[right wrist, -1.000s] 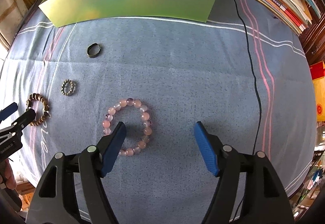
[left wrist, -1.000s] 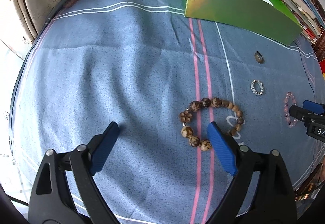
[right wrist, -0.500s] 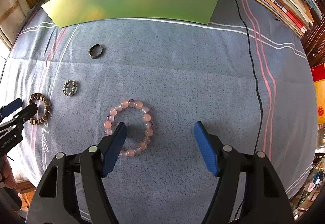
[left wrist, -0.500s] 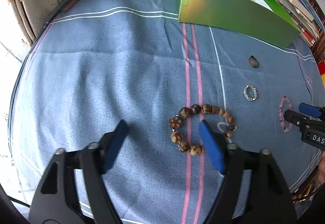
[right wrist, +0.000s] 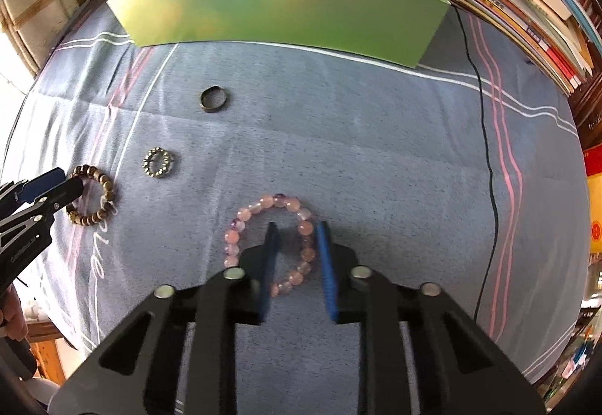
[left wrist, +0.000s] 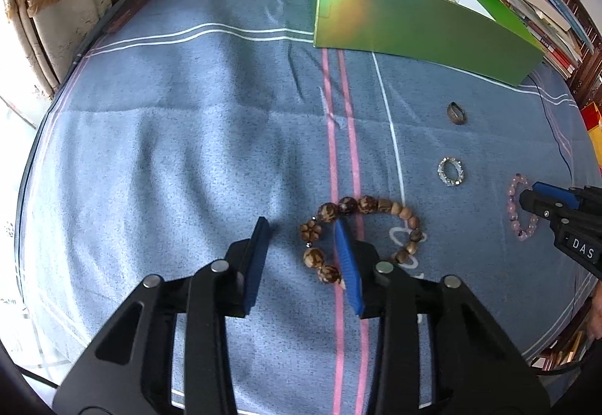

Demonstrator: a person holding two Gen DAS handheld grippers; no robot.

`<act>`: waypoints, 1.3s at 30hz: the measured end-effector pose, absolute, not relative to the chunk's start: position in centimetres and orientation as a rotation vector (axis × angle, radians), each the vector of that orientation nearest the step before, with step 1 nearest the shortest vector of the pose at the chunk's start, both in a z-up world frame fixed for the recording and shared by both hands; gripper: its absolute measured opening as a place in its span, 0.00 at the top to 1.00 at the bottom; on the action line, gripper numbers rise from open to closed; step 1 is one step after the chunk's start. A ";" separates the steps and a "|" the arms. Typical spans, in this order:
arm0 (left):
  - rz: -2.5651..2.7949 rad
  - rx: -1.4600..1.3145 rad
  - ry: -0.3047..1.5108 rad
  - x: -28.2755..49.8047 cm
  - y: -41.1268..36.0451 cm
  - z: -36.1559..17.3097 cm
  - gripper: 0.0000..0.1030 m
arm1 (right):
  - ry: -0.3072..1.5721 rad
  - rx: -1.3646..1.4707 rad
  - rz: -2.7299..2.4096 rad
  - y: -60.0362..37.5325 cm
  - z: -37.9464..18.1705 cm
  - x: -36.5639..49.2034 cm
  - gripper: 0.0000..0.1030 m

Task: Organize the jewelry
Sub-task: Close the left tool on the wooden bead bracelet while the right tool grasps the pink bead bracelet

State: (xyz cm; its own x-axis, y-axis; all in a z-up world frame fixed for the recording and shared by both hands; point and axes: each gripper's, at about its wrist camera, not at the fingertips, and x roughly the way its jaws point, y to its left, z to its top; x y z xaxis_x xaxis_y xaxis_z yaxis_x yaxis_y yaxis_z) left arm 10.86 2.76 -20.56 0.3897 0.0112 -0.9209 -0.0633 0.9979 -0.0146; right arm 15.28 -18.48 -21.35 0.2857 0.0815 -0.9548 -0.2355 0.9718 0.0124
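Observation:
A brown wooden bead bracelet (left wrist: 376, 206) lies on the blue striped cloth (left wrist: 188, 151). My left gripper (left wrist: 301, 227) points down at it with jaws closing. The bracelet's left beads lie between the fingers, and the left pad (left wrist: 256, 264) is still apart from them. A pink bead bracelet (right wrist: 263, 206) lies below my right gripper (right wrist: 296, 225), whose jaws are closing. Its right side runs between the fingers, with a gap at the left pad (right wrist: 270, 264). A dark ring (right wrist: 213, 99) and a small crystal ring (right wrist: 158, 162) lie between the bracelets. An open green box (right wrist: 278, 8) stands behind.
Stacks of books (right wrist: 526, 1) line the table's far and right edges. A black cable (right wrist: 485, 151) runs down the cloth on the right. The left gripper's tip (right wrist: 56, 185) shows at the wooden bracelet (right wrist: 94, 200). A hand (right wrist: 11, 309) is at the lower left.
Both grippers' jaws have narrowed a great deal. The left one has shifted so its fingers straddle the wooden bracelet's left side. The right one closed in around the pink bracelet's right side.

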 end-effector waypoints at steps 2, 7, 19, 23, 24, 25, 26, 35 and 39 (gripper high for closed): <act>0.047 -0.047 1.171 10.9 2.8 -20.6 0.64 | 1.261 -0.143 0.214 -18.2 -21.2 15.1 0.84; 0.032 -0.034 1.176 10.8 2.5 -20.8 0.52 | 1.263 -0.141 0.209 -18.0 -21.0 15.0 0.83; 0.035 -0.032 1.181 10.8 2.5 -20.8 0.47 | 1.265 -0.143 0.187 -18.2 -21.1 15.3 0.78; 0.029 -0.022 1.179 10.9 2.7 -20.9 0.47 | 1.262 -0.147 0.181 -18.1 -21.1 15.3 0.78; 0.028 -0.020 1.179 11.0 2.7 -20.9 0.47 | 1.261 -0.147 0.181 -18.1 -21.0 15.2 0.78; 0.027 -0.019 1.177 11.0 2.8 -20.9 0.48 | 1.260 -0.148 0.181 -18.1 -21.0 15.1 0.78; 0.029 -0.017 1.175 10.9 2.8 -20.9 0.50 | 1.259 -0.147 0.182 -18.1 -21.0 15.0 0.78; 0.022 -0.032 1.160 10.5 3.1 -20.7 0.87 | 1.249 -0.158 0.211 -17.0 -20.8 14.3 0.90; 0.015 -0.028 1.146 10.4 2.9 -20.3 0.88 | 1.250 -0.141 0.214 -16.7 -20.6 14.1 0.92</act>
